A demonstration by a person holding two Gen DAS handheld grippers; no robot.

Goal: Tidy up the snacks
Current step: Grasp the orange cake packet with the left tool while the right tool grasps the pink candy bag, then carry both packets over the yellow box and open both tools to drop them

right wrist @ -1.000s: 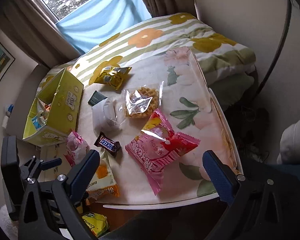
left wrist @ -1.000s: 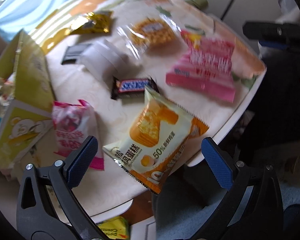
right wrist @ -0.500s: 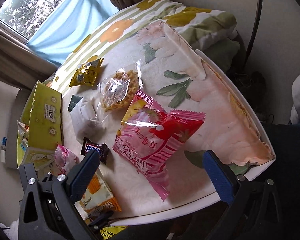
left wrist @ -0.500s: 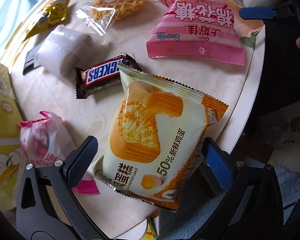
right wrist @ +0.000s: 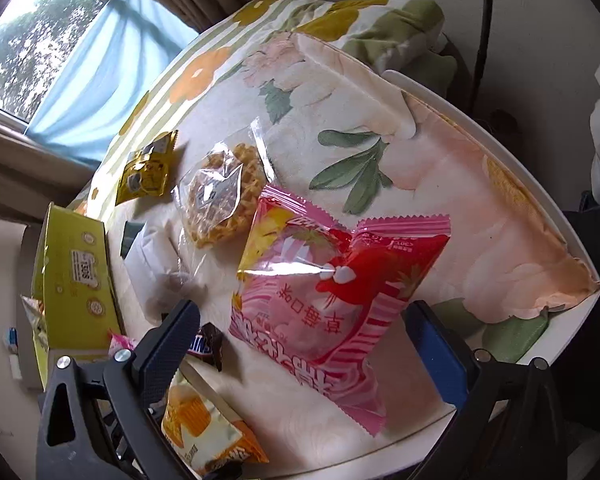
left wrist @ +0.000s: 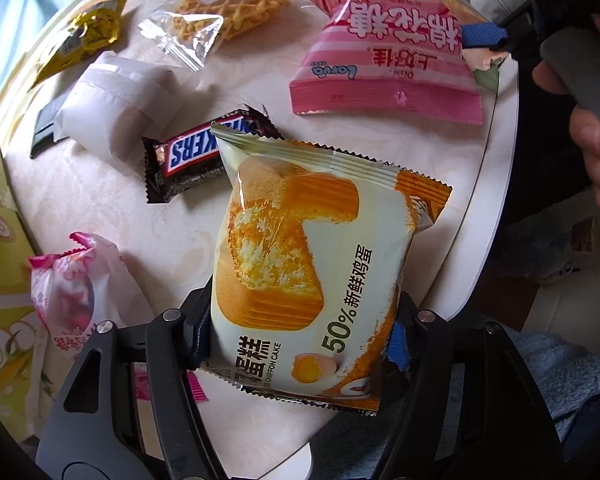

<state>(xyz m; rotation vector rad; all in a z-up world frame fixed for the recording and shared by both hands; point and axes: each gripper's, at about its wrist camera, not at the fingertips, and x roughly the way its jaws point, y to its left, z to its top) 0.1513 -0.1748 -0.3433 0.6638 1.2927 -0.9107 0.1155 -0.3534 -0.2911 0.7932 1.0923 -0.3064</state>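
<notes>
An orange-and-white chiffon cake packet (left wrist: 320, 248) lies near the table's front edge. My left gripper (left wrist: 296, 332) points down at it, and its jaws are closing, with the pads pressing both sides of the packet's lower end. A pink cotton candy bag (right wrist: 332, 292) lies on the floral cloth. My right gripper (right wrist: 300, 344) hangs open above the bag's near end with its fingers either side, not touching. The left wrist view shows the same bag (left wrist: 384, 60) at the top right. The cake packet (right wrist: 204, 436) sits at the bottom left of the right wrist view.
A Snickers bar (left wrist: 188, 156), a white packet (left wrist: 116, 104), a clear waffle packet (left wrist: 228, 12), a yellow packet (left wrist: 84, 40) and a small pink-and-white packet (left wrist: 76, 292) lie around. An open yellow box (right wrist: 76, 276) stands at the left. The table rim (left wrist: 496, 200) curves close by. A hand (left wrist: 592, 132) is at the right.
My left gripper came down onto the cake packet, and its wide jaws drew in against the packet's sides. My right gripper sank and rolled closer over the pink bag.
</notes>
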